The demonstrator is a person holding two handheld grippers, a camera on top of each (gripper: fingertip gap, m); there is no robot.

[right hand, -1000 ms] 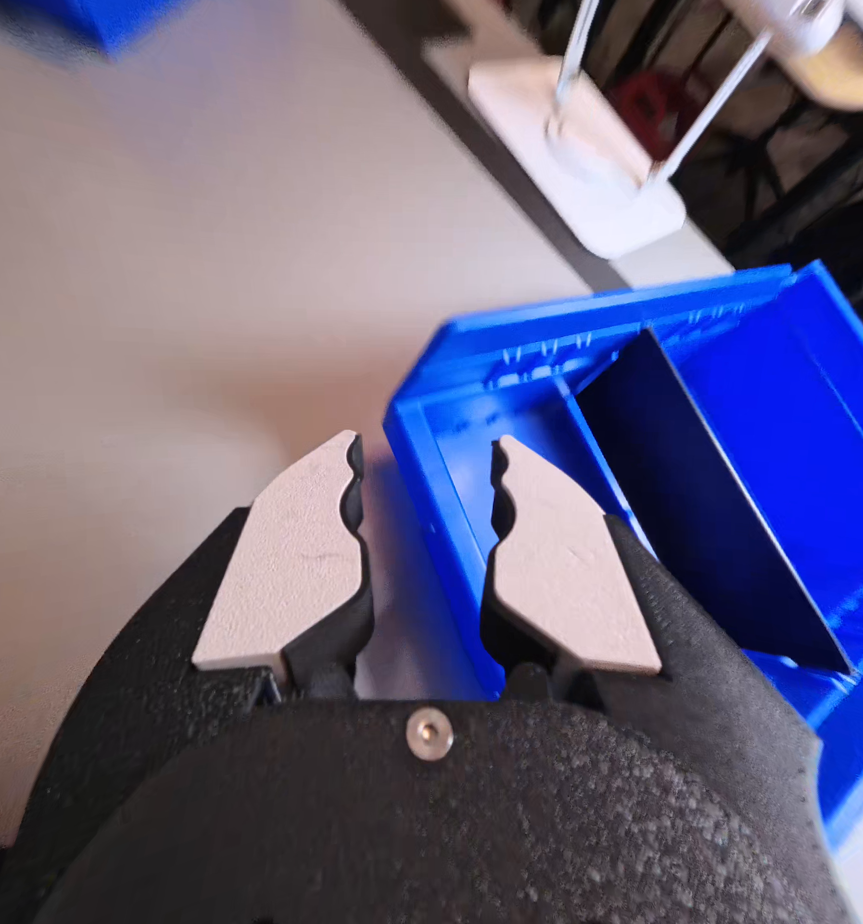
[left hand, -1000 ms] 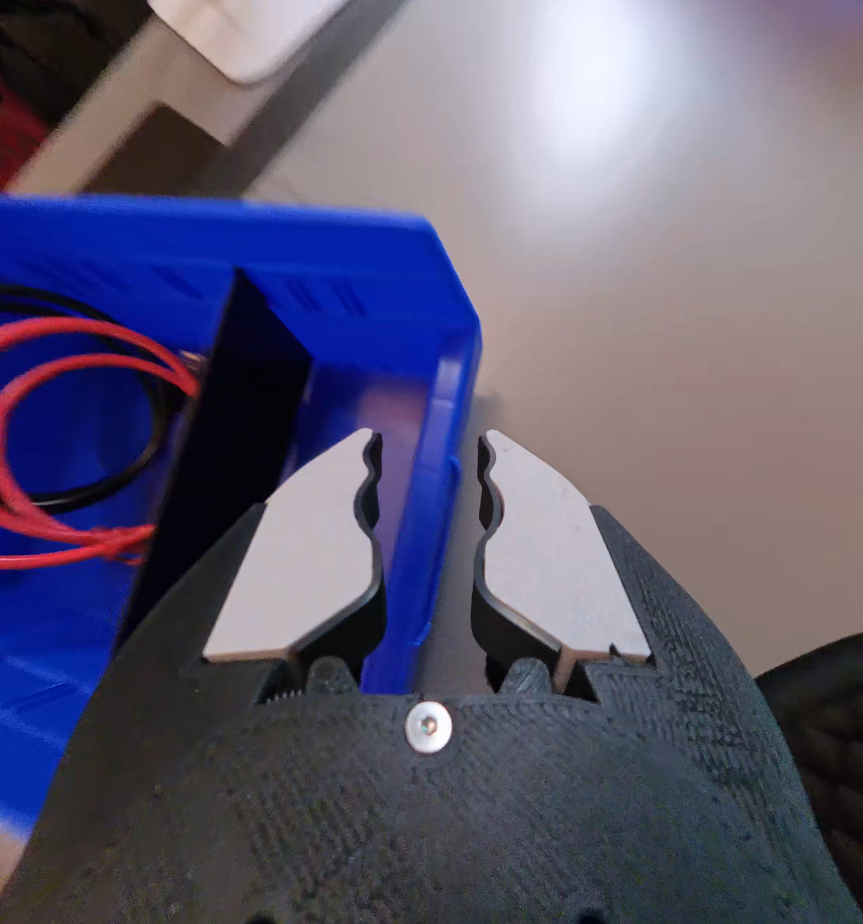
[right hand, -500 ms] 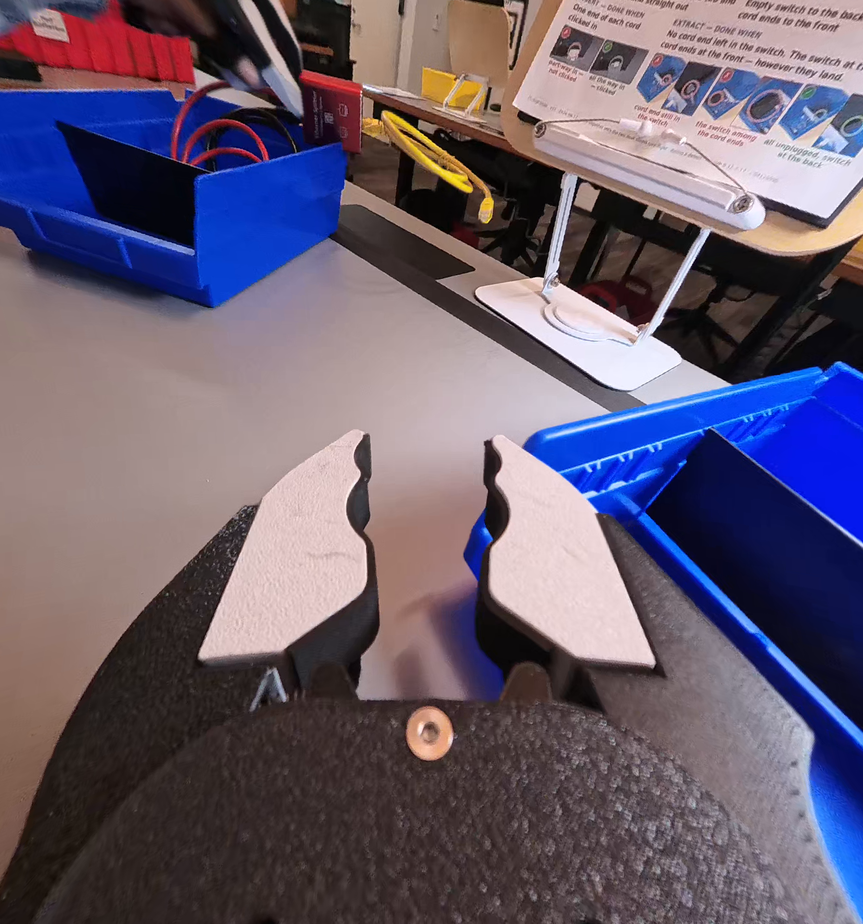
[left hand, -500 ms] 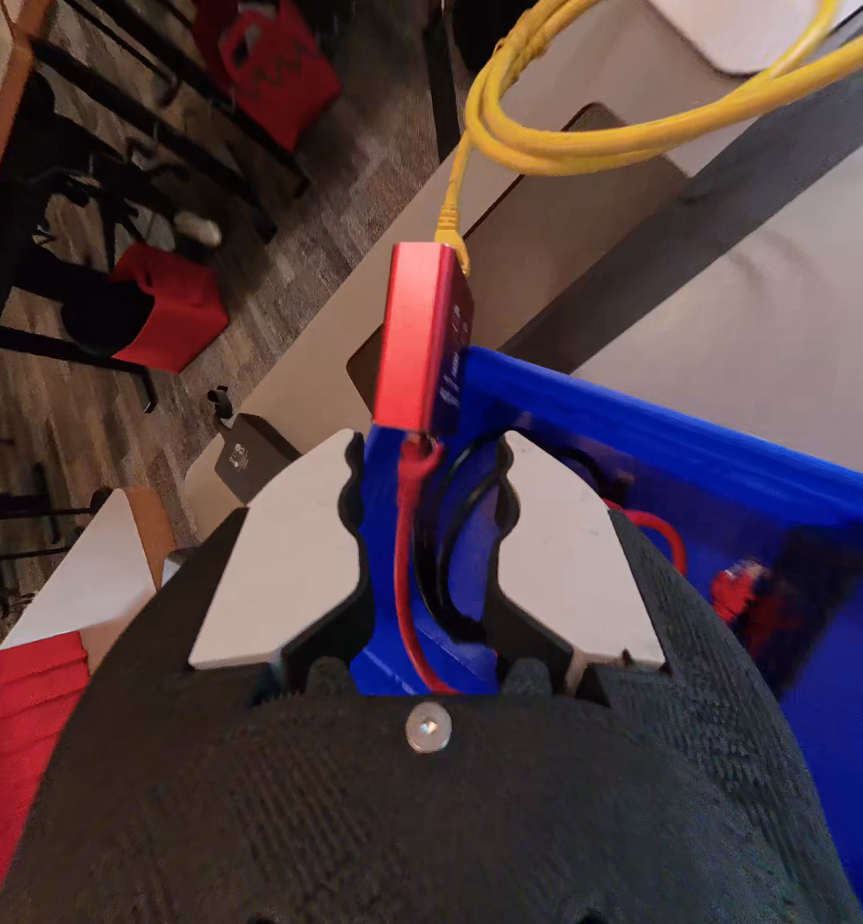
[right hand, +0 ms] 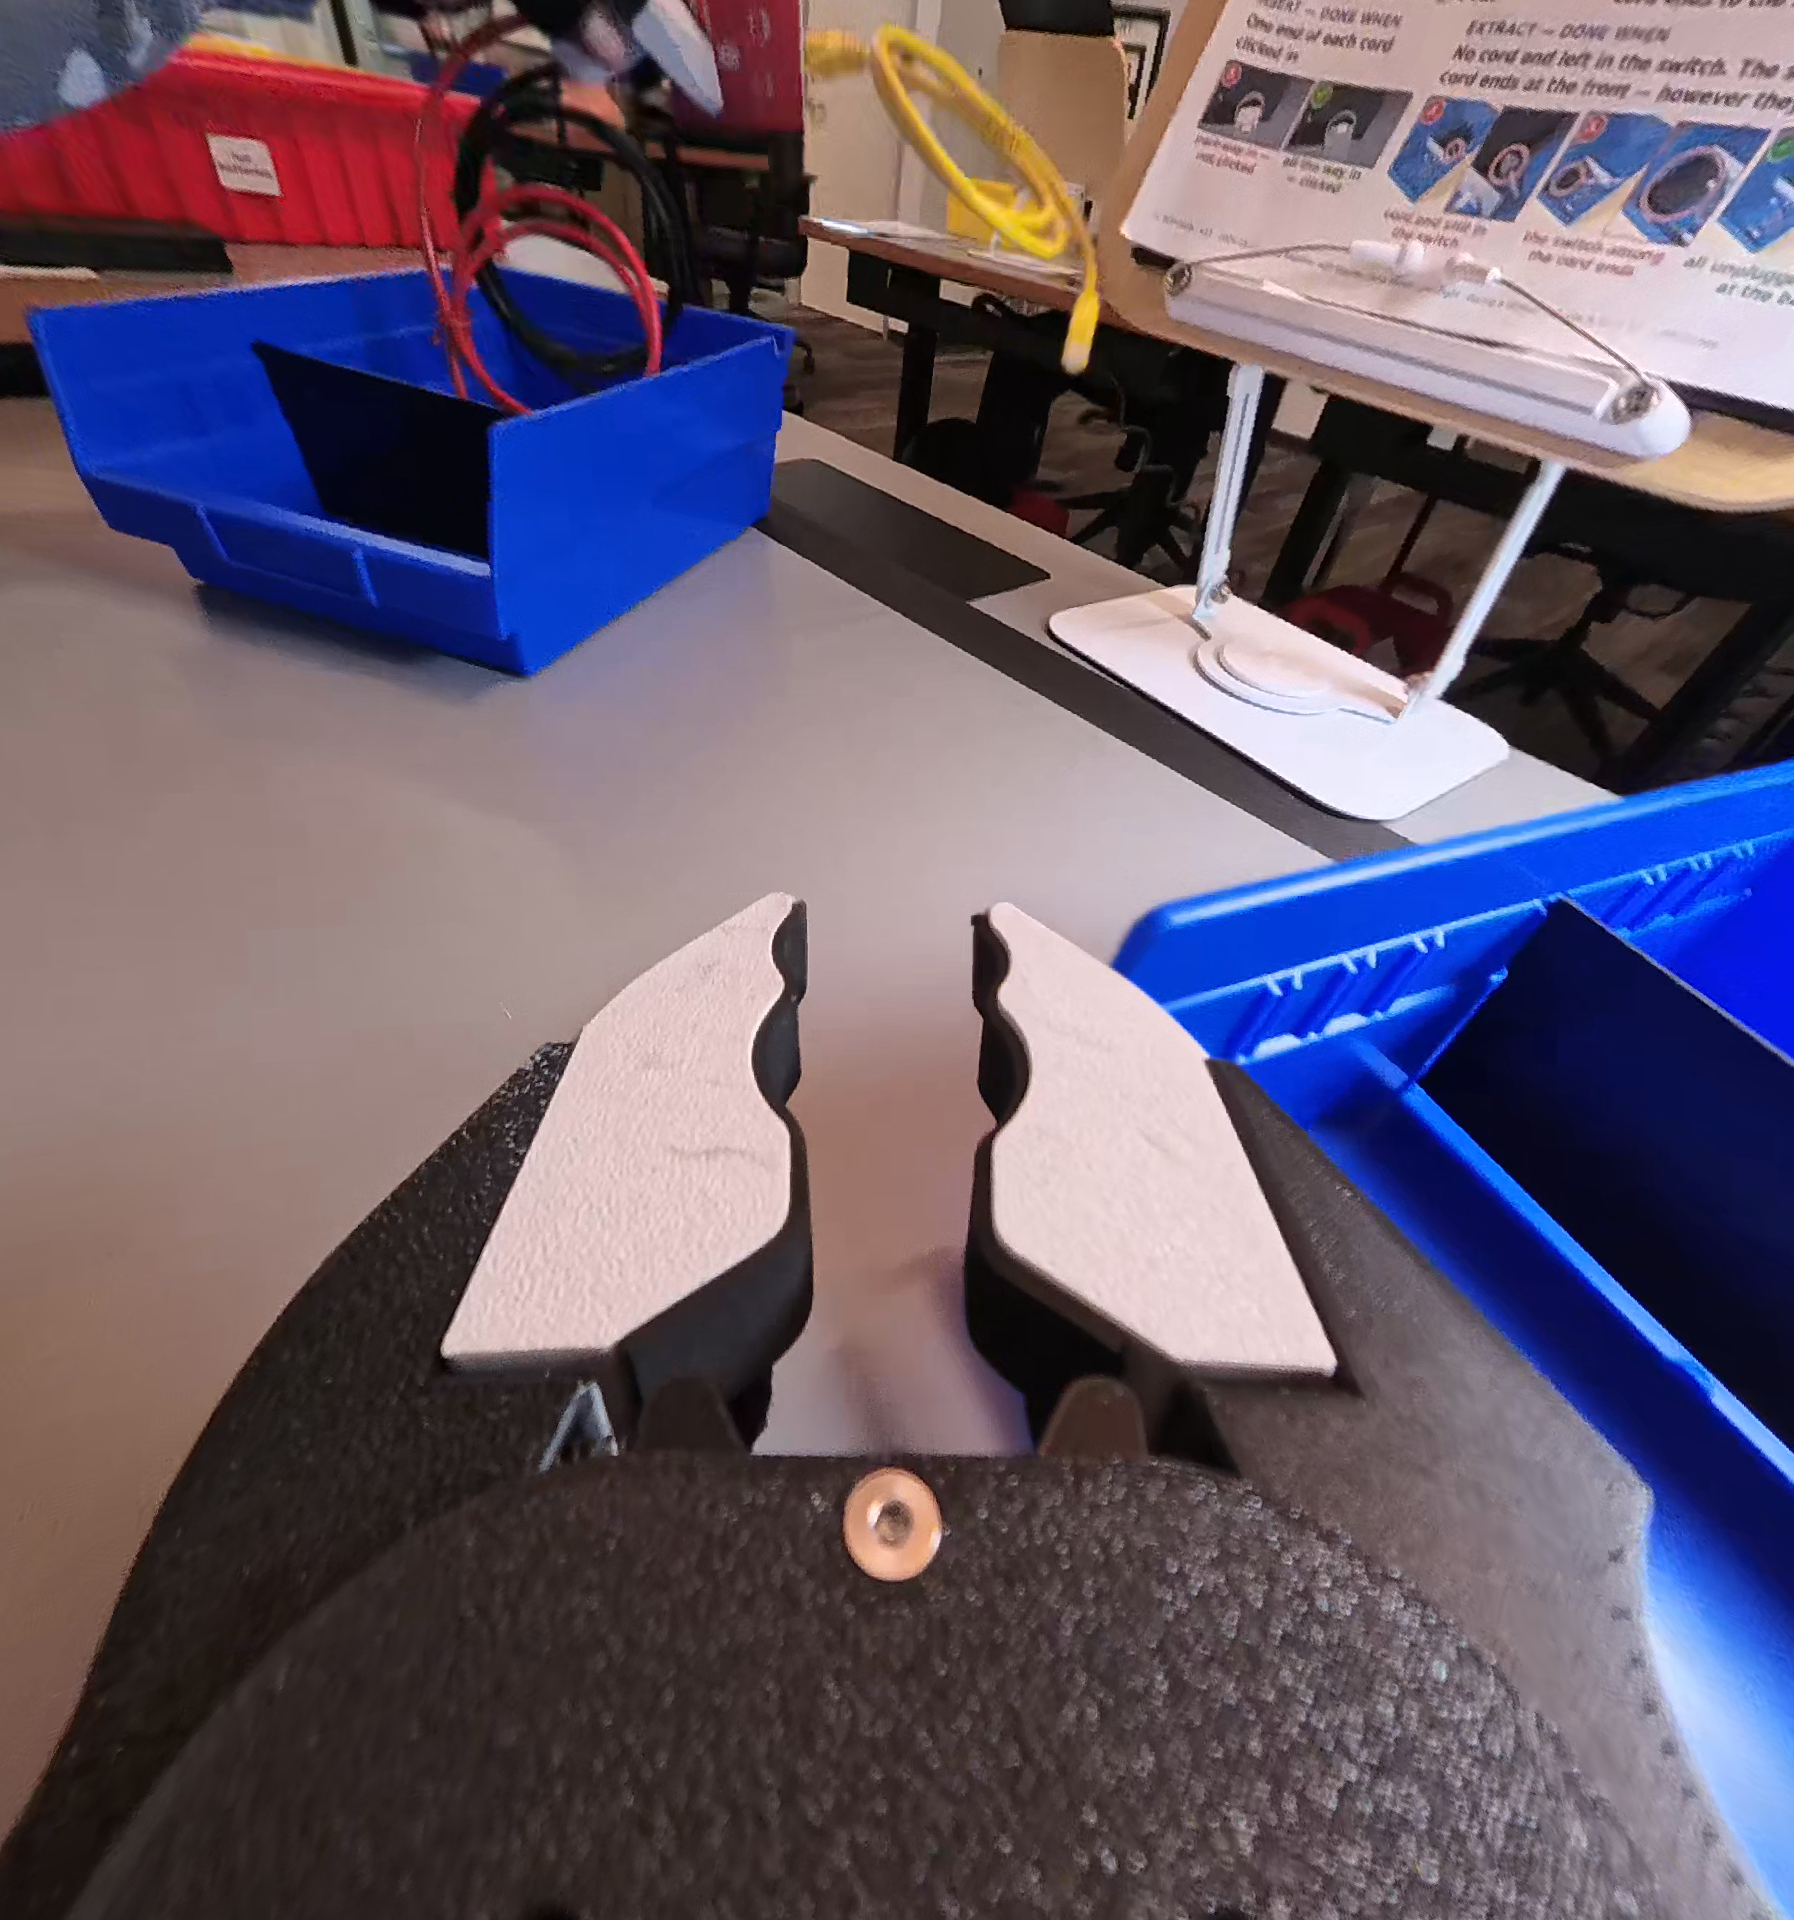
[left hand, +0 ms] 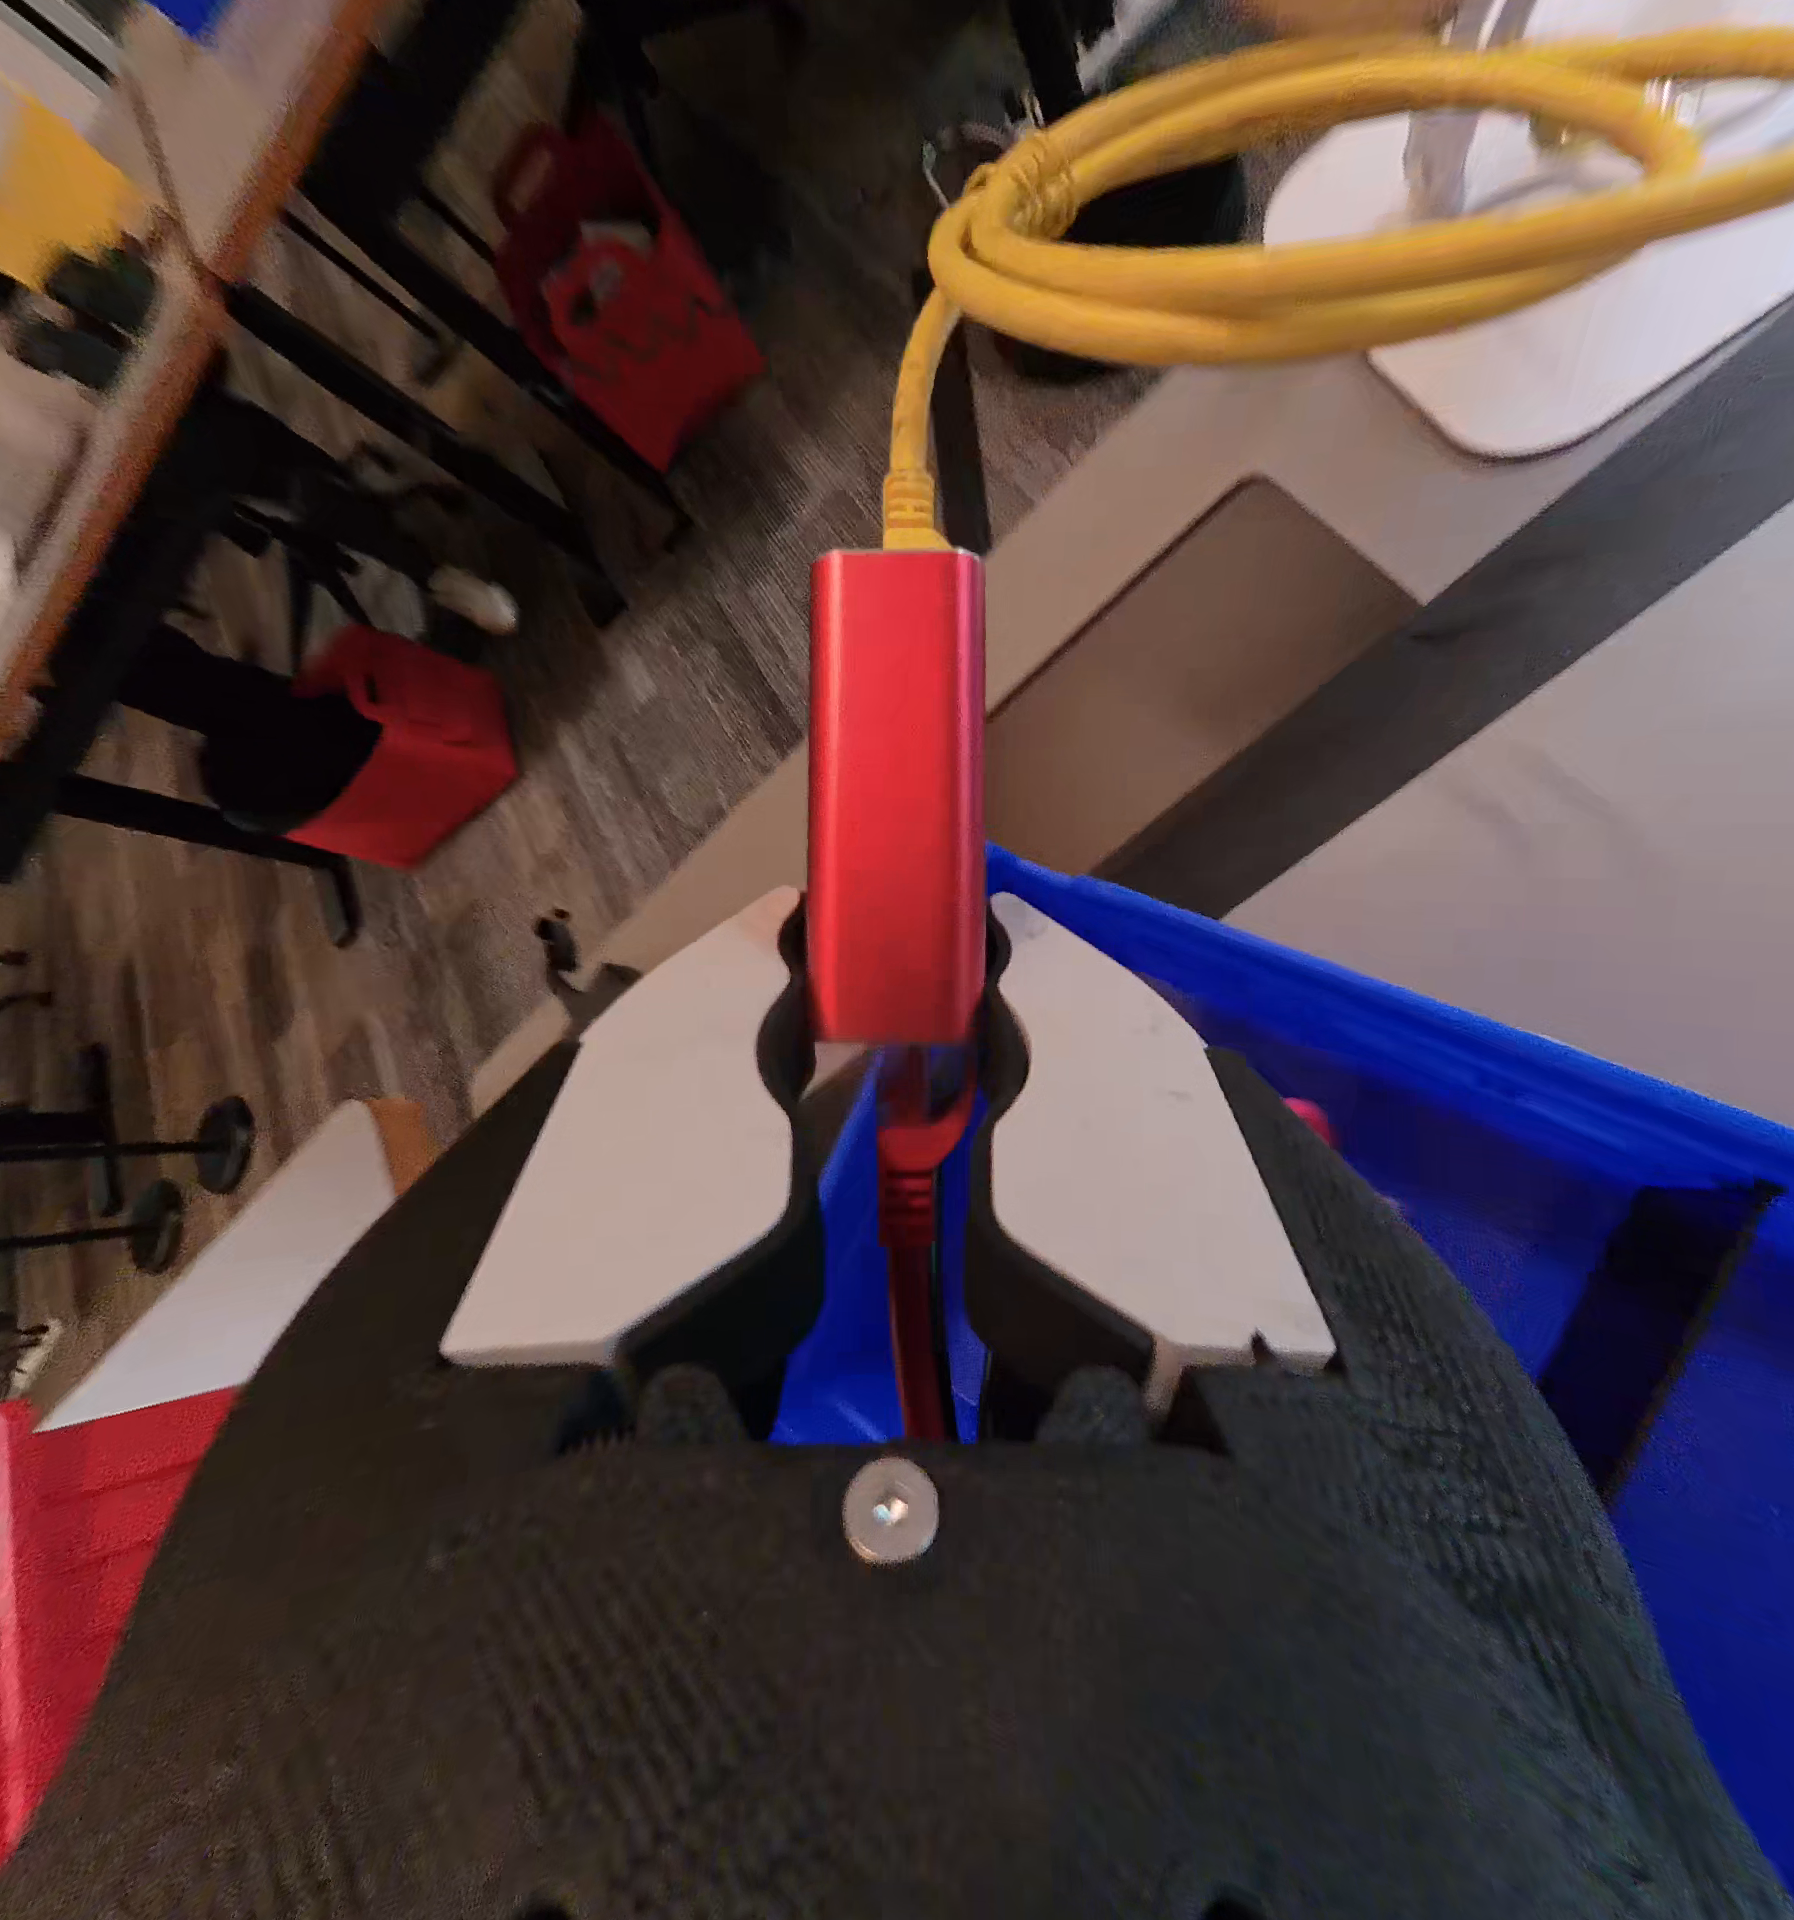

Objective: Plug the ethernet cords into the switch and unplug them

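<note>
My left gripper (left hand: 895,935) is shut on the near end of a red switch (left hand: 895,769) and holds it up above a blue bin (left hand: 1495,1091). A yellow ethernet cord (left hand: 1184,281) is plugged into the switch's far end and coils off to the right. A red cord (left hand: 914,1299) is plugged into its near end and runs down between the fingers. My right gripper (right hand: 888,935) is open and empty, low over the grey table. In the right wrist view the red cord (right hand: 560,239), a black cord (right hand: 654,197) and the yellow cord (right hand: 986,156) hang from the raised switch.
The far blue bin (right hand: 612,499) with a dark divider stands at the back left. A second blue bin (right hand: 1340,956) lies just right of my right gripper. A white stand (right hand: 1288,707) holds an instruction sheet at the table's back edge. A red bin (right hand: 145,177) sits behind.
My left gripper has closed on the red switch and raised it higher, drawing the cords up out of the bin. My right gripper has stayed open by the near bin.
</note>
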